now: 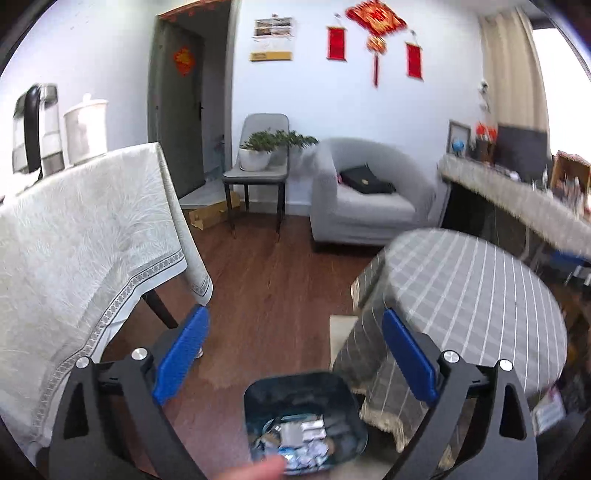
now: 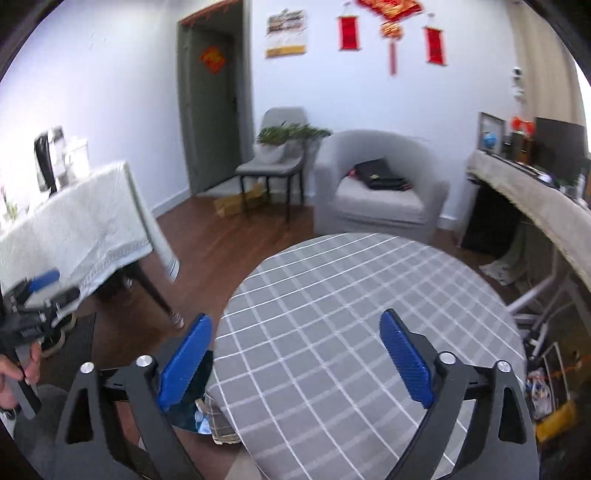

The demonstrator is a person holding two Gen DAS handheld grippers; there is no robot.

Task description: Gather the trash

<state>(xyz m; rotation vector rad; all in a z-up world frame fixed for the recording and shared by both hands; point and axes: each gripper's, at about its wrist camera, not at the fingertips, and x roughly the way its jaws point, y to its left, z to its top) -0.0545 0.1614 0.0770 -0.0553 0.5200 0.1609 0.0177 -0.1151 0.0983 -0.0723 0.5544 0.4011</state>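
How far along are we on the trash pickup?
Mostly done, it seems: the bin on the floor holds wrappers, and the round table shows no trash. Left gripper and right gripper are open, holding nothing. Nothing left to collect is visible.

There are two tongs: the left tongs [image 1: 295, 354] and the right tongs [image 2: 295, 358], each with two blue fingers [image 1: 181, 354] standing wide apart. One trash bin [image 1: 303, 417] stands on the floor, with many small crumpled wrappers [image 1: 299, 439] inside; their number cannot be counted. There are three covered surfaces: one round checked surface [image 2: 369, 332], one with a white cloth [image 1: 85, 236], and one long surface [image 2: 532, 199] at the right wall. One armchair [image 2: 380, 184] is there, with one black bag [image 2: 380, 175] on it. One chair [image 1: 258, 162] carries one potted plant [image 1: 266, 147]. One door [image 2: 210, 110] is seen. On the wall hang two red scrolls [image 1: 337, 43], one red knot ornament [image 1: 376, 22] and one calendar [image 1: 272, 38]. One kettle [image 1: 35, 129] and one white jar [image 1: 85, 129] stand on the white cloth.
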